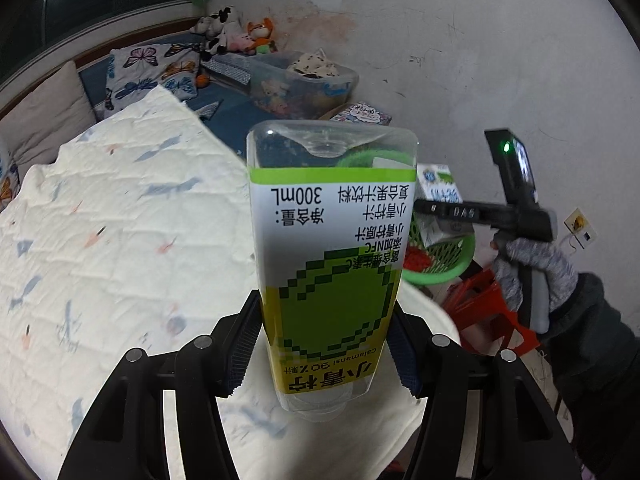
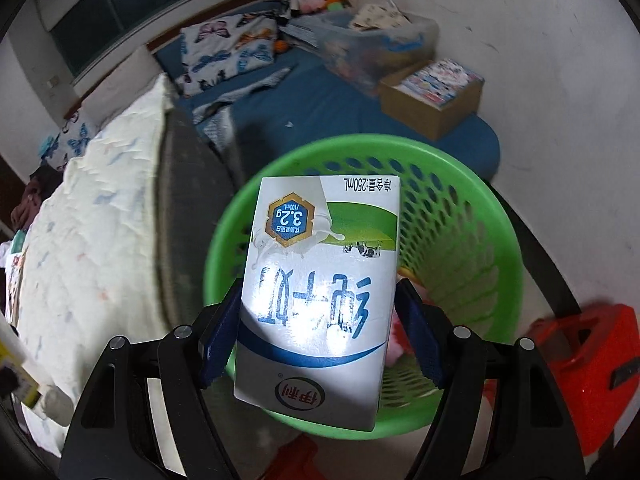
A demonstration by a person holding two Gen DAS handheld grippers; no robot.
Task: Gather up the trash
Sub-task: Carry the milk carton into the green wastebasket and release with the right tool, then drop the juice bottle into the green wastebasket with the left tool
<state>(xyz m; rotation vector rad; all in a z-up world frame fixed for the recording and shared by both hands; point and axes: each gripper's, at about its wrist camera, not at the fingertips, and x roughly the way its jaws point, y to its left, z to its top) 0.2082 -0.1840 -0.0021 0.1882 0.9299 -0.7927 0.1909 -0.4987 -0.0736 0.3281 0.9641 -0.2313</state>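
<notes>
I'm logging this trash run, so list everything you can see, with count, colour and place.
Clear plastic juice bottle with lime-green label: one, held in left gripper.
White and blue milk carton: one, held over basket.
Green perforated plastic basket: one, beside bed.
Cream quilted blanket: one, on bed.
Red plastic stool: one, right of basket.
Brown cardboard box: one, on blue bedsheet.
Left gripper: black, clamping bottle.
Right gripper: black, clamping carton.

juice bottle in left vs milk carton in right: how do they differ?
The juice bottle is clear plastic with a green-yellow label marked 300mL; the milk carton is opaque white-and-blue card marked 250mL. The bottle is tapered and rounded; the carton is a flat-sided box. The carton hangs over the green basket; the bottle is over the quilt. Both are clamped between gripper fingers with their print upside down.
</notes>
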